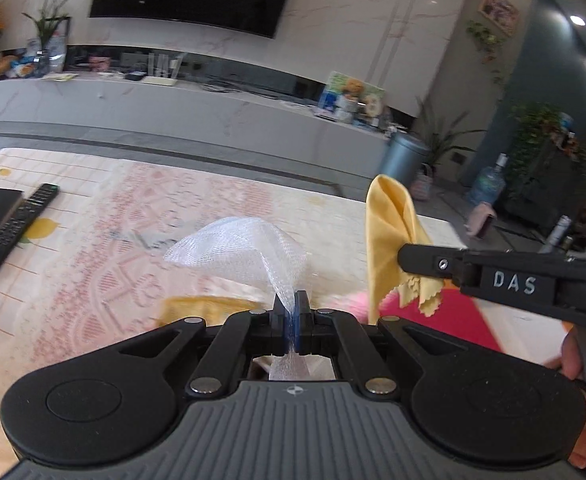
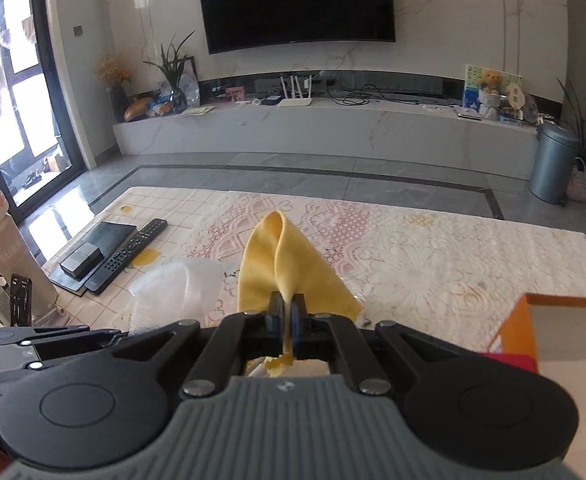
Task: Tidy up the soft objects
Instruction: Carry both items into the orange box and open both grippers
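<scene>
We see the left tongs clamped shut on a white mesh cloth, which stands up out of the jaws and fans away from us and to the left, its long axis running from the pinch point upward over the desk; a strip of it also hangs down behind the pads. The right tongs are closed on a yellow cloth. That cloth rises from the grip in a folded peak pointing up and away, with a zigzag-cut edge dangling below the jaws. From the left wrist view we see the same yellow cloth held to the right of the mesh one, apart from it, both lifted clear of the desk.

On the side of the right tongs we can read "DAS" in pale letters. A bottle at the left edge of the right wrist view bears writing too partial for us to read.

The desk carries a lace-patterned cover in cream and pink with small yellow fruit prints. A black remote control lies on it at the left, beside a flat black box. An orange-edged box sits at the near right. Beyond the desk are grey floor tiles, a long marble-look TV bench, a dark wall-mounted television, potted plants and a grey bin.
</scene>
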{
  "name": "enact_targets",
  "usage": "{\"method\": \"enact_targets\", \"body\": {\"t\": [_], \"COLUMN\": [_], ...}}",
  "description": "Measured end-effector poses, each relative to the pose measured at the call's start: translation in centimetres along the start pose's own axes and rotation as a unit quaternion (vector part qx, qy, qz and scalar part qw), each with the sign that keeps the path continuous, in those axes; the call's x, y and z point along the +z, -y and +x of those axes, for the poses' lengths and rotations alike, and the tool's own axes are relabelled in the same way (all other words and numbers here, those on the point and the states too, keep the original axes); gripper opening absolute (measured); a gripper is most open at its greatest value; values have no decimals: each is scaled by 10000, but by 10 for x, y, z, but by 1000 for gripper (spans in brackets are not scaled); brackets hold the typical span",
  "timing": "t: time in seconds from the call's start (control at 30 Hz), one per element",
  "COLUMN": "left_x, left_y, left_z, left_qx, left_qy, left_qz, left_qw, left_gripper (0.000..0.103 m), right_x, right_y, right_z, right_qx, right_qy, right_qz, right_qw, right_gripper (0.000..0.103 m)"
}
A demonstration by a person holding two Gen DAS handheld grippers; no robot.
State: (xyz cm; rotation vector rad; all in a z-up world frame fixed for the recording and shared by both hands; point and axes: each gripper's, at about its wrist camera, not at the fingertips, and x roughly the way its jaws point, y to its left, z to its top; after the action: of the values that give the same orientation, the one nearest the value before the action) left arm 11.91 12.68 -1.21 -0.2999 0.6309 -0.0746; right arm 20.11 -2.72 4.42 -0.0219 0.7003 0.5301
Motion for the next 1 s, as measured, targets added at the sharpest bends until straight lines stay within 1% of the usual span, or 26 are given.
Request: {"method": "enact_targets", "body": {"t": [0.13, 0.27, 0.4, 0.57, 0.67, 0.73, 0.87, 1.0], "left_x": [-9, -13, -13, -6, 0, 1, 5, 5], "left_y": [35, 69, 99, 132, 151, 163, 178, 187], "left_z": [-5, 0, 11, 38, 54, 65, 92, 114], "left_qx": [-461, -964, -1533, -1950, -2093, -2215, -2099, -2013], "left_qy": [-74, -232, -464, -717, -849, -1016, -1240, -1534], "left_qz": [210, 351, 456, 614, 766, 827, 1110, 1281], "left_qw": [9987, 9944, 9860, 9763, 9712, 9663, 9635, 9589], "left_gripper": [2, 2, 2, 2, 2, 2, 2, 2], "right_x": [-22, -38, -49, -54, -51, -48, -44, -46], "right_y": [33, 68, 102, 141, 165, 179, 204, 227], "right_z": [-38, -73, -98, -115, -116, -112, -95, -67], "right_qx": [-296, -695, -1013, -1256, -1401, -1420, -1509, -1466], "right_qy": [-22, -16, -38, -132, -253, -380, -701, -1128], "right_qz": [232, 408, 578, 738, 822, 925, 922, 966], "right_qw": [9993, 9967, 9932, 9892, 9864, 9848, 9817, 9780], "right_gripper": [1, 1, 1, 1, 1, 1, 1, 1]}}
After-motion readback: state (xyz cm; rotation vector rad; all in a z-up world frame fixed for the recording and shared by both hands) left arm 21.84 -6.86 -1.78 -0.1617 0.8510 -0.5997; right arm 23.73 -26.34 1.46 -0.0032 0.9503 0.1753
